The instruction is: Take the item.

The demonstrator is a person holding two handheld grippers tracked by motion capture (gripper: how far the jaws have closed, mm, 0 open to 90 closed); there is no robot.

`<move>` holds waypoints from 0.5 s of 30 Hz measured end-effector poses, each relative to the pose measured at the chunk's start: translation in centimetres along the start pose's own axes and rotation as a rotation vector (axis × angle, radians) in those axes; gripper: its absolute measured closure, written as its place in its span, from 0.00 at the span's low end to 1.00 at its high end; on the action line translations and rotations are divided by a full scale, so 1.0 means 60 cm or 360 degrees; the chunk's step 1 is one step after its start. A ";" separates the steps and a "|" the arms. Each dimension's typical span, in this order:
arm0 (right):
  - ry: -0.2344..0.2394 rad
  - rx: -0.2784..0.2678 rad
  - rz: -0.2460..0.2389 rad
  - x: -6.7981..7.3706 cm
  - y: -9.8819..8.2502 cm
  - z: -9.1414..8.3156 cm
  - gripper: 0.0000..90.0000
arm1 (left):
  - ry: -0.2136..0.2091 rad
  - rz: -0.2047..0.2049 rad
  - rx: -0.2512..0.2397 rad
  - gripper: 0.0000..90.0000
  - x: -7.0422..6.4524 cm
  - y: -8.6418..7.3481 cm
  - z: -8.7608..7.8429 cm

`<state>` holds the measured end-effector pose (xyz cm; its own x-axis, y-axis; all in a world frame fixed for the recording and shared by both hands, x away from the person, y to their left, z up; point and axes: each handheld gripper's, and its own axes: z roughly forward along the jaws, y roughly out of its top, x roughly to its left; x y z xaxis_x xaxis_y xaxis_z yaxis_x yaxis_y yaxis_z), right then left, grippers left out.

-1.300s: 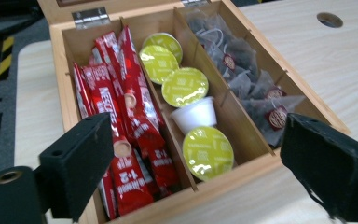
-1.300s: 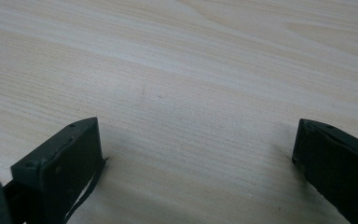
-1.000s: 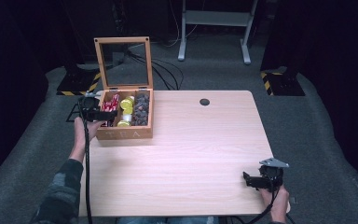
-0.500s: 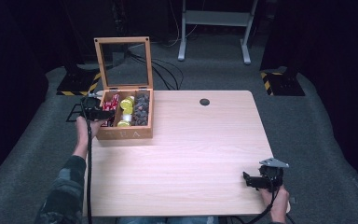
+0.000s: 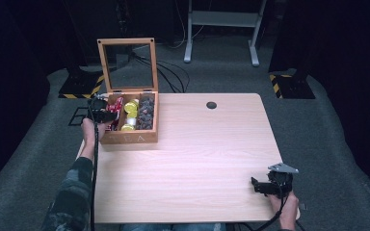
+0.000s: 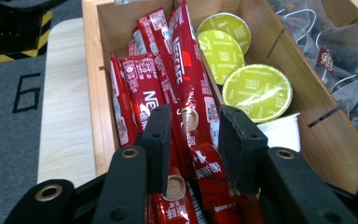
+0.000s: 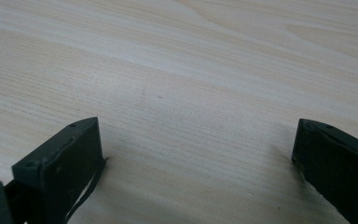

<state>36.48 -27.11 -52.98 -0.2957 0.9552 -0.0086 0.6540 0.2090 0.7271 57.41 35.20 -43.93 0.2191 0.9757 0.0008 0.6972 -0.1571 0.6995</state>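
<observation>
An open wooden box stands at the table's left rear, with its glass lid raised. My left gripper hovers over the left compartment, which holds red Nescafe sachets. Its jaws are part-way open, and my left gripper straddles one long sachet without clearly pinching it. Yellow-green capsules and a white cup fill the middle compartment. Dark tea bags lie in the right one. My right gripper rests low at the table's front right, wide open over bare wood.
The light wooden table has a black cable hole near its back edge. Grey carpet surrounds it, with cables and a metal stand behind. Yellow-black tape marks the floor at the left.
My left gripper has edged forward and to the right, further over the box's left compartment. The right gripper has stayed put.
</observation>
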 end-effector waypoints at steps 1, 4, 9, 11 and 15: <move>0.0002 0.0001 0.0001 0.000 0.000 0.000 0.01 | 0.0002 0.0012 0.0006 0.73 0.000 0.000 0.002; 0.0011 0.0005 -0.0007 -0.001 0.000 -0.001 0.01 | -0.0005 -0.0002 0.0016 0.75 0.002 -0.003 0.005; 0.0012 0.0006 -0.0007 -0.001 0.000 -0.001 0.01 | -0.0015 -0.0009 0.0030 0.80 0.004 -0.005 0.008; 0.0012 0.0005 -0.0006 -0.001 0.000 0.000 0.01 | -0.0017 -0.0032 0.0047 0.81 0.006 -0.008 0.011; 0.0012 0.0005 -0.0007 -0.001 0.000 0.000 0.01 | -0.0012 -0.0041 0.0045 0.81 0.007 -0.008 0.011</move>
<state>36.46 -27.17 -52.96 -0.3036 0.9528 -0.0065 0.6551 0.2137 0.7247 57.60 35.62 -44.72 0.2061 0.9783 -0.0223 0.7215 -0.1365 0.6789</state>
